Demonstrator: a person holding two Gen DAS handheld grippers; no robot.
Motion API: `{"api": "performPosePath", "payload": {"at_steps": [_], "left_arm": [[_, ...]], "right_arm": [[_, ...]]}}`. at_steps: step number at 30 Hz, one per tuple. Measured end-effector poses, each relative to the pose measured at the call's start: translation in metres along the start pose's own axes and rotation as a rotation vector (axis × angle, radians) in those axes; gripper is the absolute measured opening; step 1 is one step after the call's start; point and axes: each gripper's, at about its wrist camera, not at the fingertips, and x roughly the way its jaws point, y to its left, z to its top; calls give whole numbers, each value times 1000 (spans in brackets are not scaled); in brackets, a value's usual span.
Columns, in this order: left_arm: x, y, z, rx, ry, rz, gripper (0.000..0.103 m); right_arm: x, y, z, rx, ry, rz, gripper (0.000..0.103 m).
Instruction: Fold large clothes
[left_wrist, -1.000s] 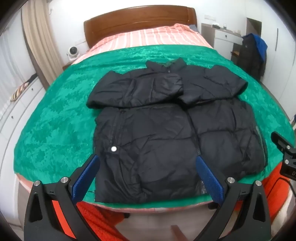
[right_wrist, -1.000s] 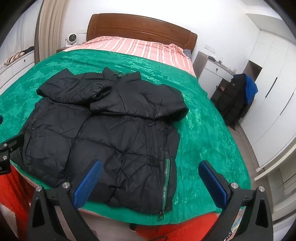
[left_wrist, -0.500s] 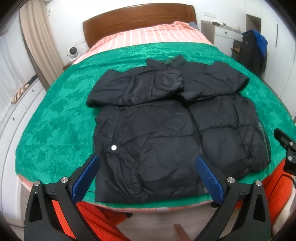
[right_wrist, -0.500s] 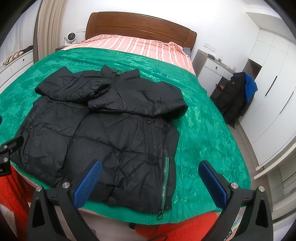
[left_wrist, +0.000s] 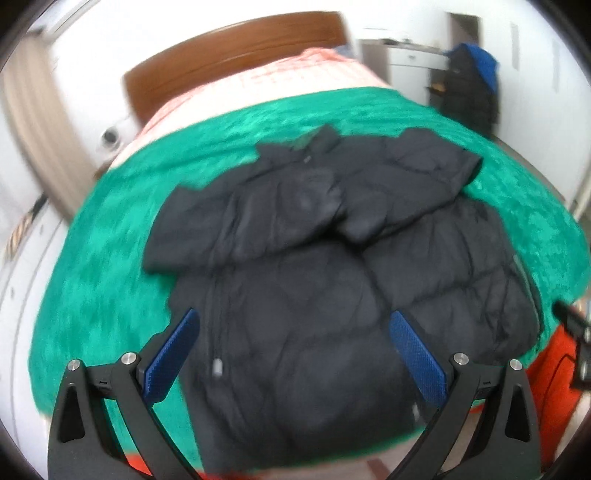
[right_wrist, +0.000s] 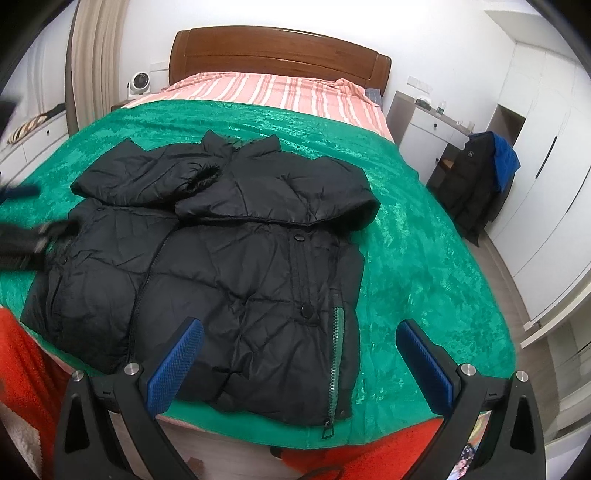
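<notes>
A black puffer jacket (left_wrist: 332, 280) lies flat on the green bedspread (left_wrist: 99, 280), both sleeves folded across its chest, collar toward the headboard. It also shows in the right wrist view (right_wrist: 229, 266), with the zipper along its right edge. My left gripper (left_wrist: 295, 332) is open and empty, above the jacket's lower left part. It appears blurred at the left edge of the right wrist view (right_wrist: 22, 240). My right gripper (right_wrist: 299, 339) is open and empty, over the jacket's lower right hem and the bedspread (right_wrist: 424, 258).
A wooden headboard (right_wrist: 280, 51) and striped pink sheet (right_wrist: 280, 92) lie at the far end. A dark coat on a chair (right_wrist: 476, 184), a white desk (right_wrist: 428, 129) and wardrobes stand to the right. Orange cloth (right_wrist: 22, 369) hangs below the bed's near edge.
My left gripper has moved forward over the jacket and tilted; its view is blurred. My right gripper has moved slightly closer to the jacket. Both stay open.
</notes>
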Motion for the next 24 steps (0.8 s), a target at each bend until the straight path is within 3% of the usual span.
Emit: {"api": "performPosePath", "payload": {"at_steps": [3,6,11,13,14,15,17,20,24], "left_arm": [[31,-14,36,82,6,-49,103],[83,-20,72,60,65,-93,103],[184,-26,104,2,202,-35,101],[211,-17,101,-63,254,-28,67],[216,-9,99,-112,265,-53,41],[214,1,96,-165,261,-67,22],[196,28,95,-252,229,-107,16],[141,86,95,-340,122,-107,13],[64,184,77,-452,-6,-6,13]], "right_arm": [[3,-4,-7,17,17,25,103],[4,-8,-14,22,18,38,103],[6,-16,-28,37,28,73,103],[4,-19,-33,38,27,83,103],[3,-20,-36,34,23,88,103],[3,-21,-38,30,18,89,103],[4,-23,-44,18,15,92,103],[12,-25,-49,17,20,103,103],[15,-26,-43,35,11,141,103]]}}
